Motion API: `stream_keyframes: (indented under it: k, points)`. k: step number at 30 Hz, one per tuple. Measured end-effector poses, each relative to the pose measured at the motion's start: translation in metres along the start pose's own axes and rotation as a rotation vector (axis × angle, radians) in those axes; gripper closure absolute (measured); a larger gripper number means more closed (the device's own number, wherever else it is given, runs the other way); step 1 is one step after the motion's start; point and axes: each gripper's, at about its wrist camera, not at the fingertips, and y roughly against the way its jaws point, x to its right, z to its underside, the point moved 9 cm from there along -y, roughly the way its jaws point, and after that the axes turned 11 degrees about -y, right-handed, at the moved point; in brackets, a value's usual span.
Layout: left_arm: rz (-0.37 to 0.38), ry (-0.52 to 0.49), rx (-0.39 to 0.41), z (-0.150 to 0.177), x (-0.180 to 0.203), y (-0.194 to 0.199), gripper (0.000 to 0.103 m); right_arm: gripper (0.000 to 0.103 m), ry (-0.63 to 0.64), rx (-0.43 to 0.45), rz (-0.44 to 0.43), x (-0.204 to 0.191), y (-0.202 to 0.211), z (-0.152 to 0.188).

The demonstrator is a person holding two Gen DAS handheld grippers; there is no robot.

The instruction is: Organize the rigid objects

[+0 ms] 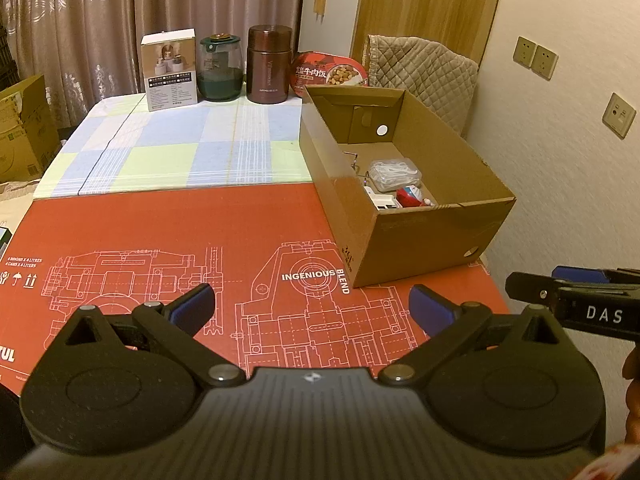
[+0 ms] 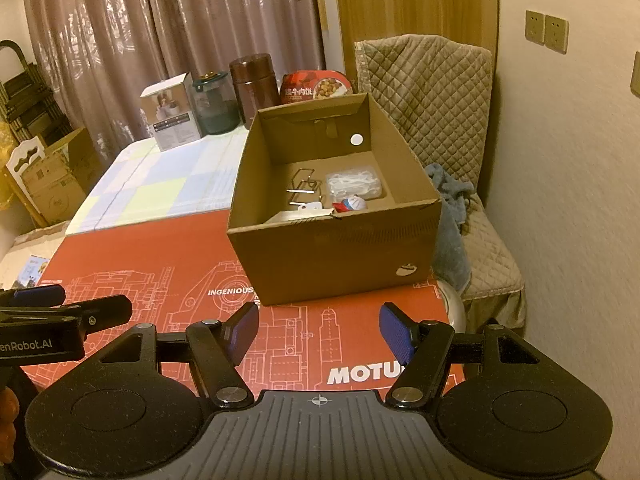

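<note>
While both grippers are hovering over the red board (image 1: pixel 160 232), the left gripper (image 1: pixel 312 306) is showing its jaws spread wide with nothing between them, and the right gripper (image 2: pixel 318 330) is standing about half open, also gripping nothing. Beyond the fingertips, the box (image 2: pixel 332 248) is sitting open on the board's far right part. Its near wall is hiding part of what is lying inside: a clear case (image 2: pixel 354 186) of white bits, bent wire pieces (image 2: pixel 302 188), a red and white toy (image 1: pixel 410 196) and a white object (image 1: pixel 380 202), only partly showing. Along the table's far edge, 4 things are standing in a row: a carton (image 1: pixel 170 70), a jar (image 1: pixel 222 68), a flask (image 1: pixel 269 65) and a food tub (image 1: pixel 330 70), whose lower edge the box is cutting off
</note>
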Motion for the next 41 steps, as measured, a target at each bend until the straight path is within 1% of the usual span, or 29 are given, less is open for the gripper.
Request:
stream_keyframes:
  k: [36, 41]
  points:
    - [0.005, -0.012, -0.003, 0.0003, 0.0022, -0.0042, 0.001, 0.039, -0.002, -0.001, 0.0, 0.0005, 0.0003, -0.0018]
    - [0.016, -0.01, 0.017, 0.0009, 0.0023, -0.0017, 0.001, 0.039, -0.001, -0.001, 0.001, 0.0006, 0.0004, -0.002]
